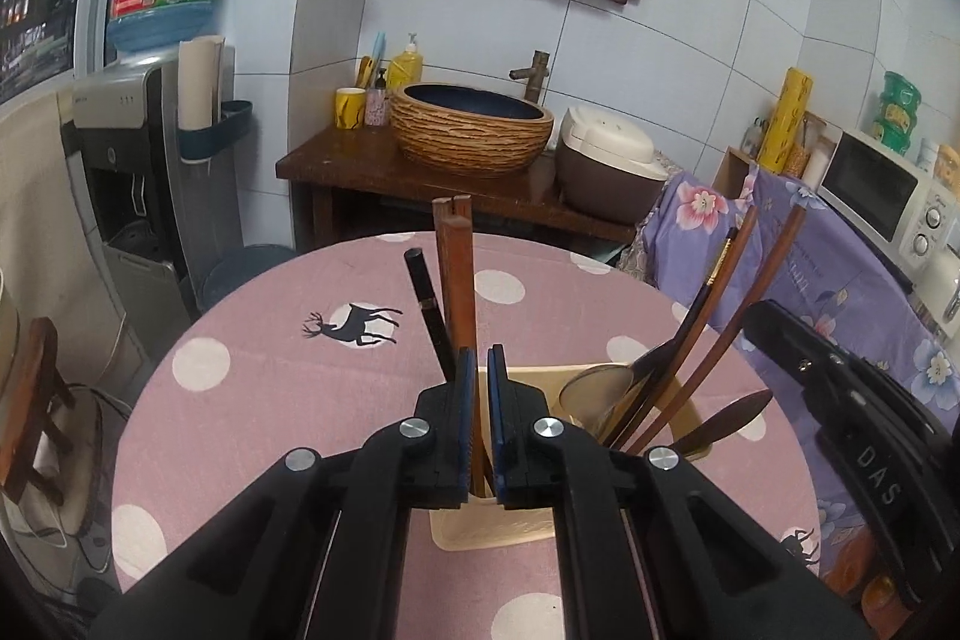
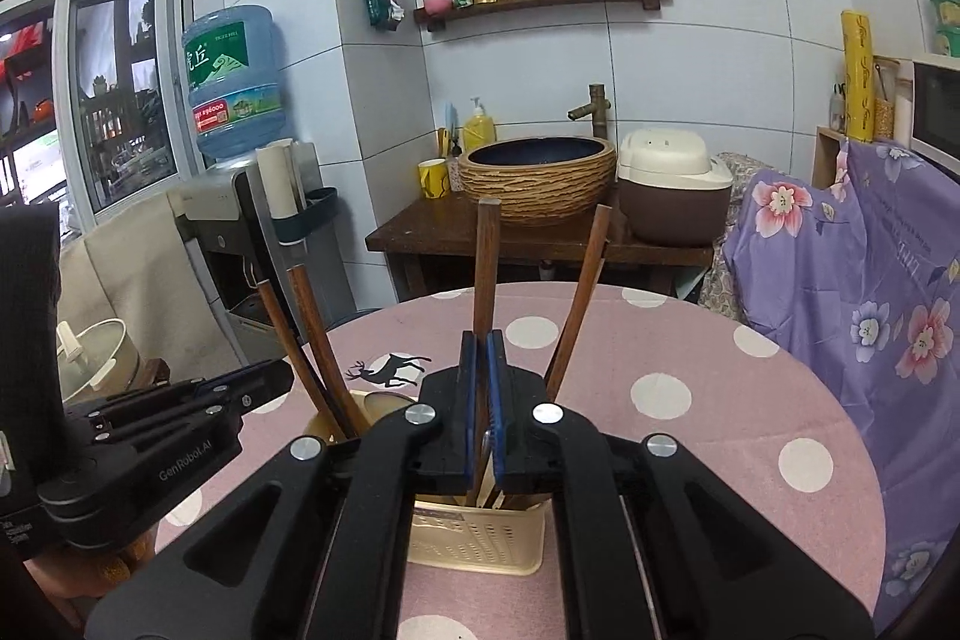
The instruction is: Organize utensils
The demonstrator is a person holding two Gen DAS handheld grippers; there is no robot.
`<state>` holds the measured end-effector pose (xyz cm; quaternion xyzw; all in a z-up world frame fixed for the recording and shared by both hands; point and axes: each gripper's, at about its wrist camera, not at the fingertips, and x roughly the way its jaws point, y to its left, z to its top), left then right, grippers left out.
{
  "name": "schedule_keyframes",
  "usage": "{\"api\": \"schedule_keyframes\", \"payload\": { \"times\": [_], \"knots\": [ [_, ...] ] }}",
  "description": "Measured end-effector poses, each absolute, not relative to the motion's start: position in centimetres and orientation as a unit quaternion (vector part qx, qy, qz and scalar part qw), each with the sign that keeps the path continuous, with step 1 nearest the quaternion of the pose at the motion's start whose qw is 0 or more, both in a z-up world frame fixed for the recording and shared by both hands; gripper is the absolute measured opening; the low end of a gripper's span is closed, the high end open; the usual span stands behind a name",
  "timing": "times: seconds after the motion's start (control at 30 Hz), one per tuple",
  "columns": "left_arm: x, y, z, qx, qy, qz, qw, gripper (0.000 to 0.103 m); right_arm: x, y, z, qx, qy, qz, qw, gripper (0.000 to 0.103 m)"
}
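Note:
A cream plastic utensil holder stands on the pink dotted table; it also shows in the right wrist view. My left gripper is shut on a pair of brown chopsticks standing in the holder, beside a black chopstick. Wooden spoons and a ladle lean in the holder's right compartment. My right gripper is shut on a brown chopstick in the holder; another chopstick leans to its right. The left gripper's body is at the left of the right wrist view.
The round table has a purple floral cloth draped on its right side. Behind stand a wooden counter with a basin, a rice cooker, a water dispenser and a microwave.

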<state>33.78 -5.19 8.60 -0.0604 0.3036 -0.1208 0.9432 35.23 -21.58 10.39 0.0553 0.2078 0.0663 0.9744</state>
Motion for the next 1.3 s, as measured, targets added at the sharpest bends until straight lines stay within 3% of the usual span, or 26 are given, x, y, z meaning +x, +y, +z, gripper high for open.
{"api": "schedule_keyframes", "payload": {
  "times": [0.13,0.17,0.2,0.3,0.37,0.4,0.5,0.6,0.77,1.03,1.3],
  "knots": [
    [32.6,-5.3,8.9,-0.049,0.282,-0.121,0.951,0.007,33.3,-21.3,10.9,0.034,0.181,0.064,0.981,0.006],
    [32.1,-5.3,9.0,-0.047,0.276,-0.120,0.953,0.012,32.5,-21.2,11.0,0.031,0.173,0.063,0.982,0.008],
    [31.4,-5.2,9.1,-0.046,0.268,-0.119,0.955,0.024,31.9,-21.3,11.1,0.030,0.167,0.062,0.984,0.017],
    [28.9,-4.6,9.0,-0.051,0.239,-0.108,0.964,0.047,29.1,-22.0,10.9,0.030,0.141,0.050,0.988,0.060],
    [27.2,-4.5,8.8,-0.042,0.224,-0.105,0.968,0.052,27.2,-22.3,10.7,0.019,0.126,0.040,0.991,0.064],
    [26.1,-4.5,8.6,-0.034,0.215,-0.103,0.971,0.059,26.1,-22.4,10.3,0.009,0.126,0.035,0.991,0.065],
    [23.4,-4.1,8.1,-0.030,0.189,-0.101,0.976,0.079,23.5,-23.1,9.1,0.006,0.128,0.025,0.991,0.085],
    [21.0,-3.3,7.1,-0.042,0.166,-0.103,0.980,0.096,20.8,-24.1,7.5,0.012,0.132,0.003,0.991,0.090],
    [16.9,-2.5,5.4,-0.019,0.161,-0.086,0.983,0.098,16.4,-24.1,4.1,0.013,0.148,0.001,0.989,0.097],
    [9.3,-0.8,2.1,-0.048,0.169,-0.070,0.982,0.098,8.7,-22.1,-1.7,0.013,0.167,0.015,0.986,0.097],
    [3.0,-0.3,0.7,-0.034,0.138,-0.051,0.989,0.098,1.4,-19.8,-2.3,-0.011,0.126,0.014,0.992,0.097]
  ]
}}
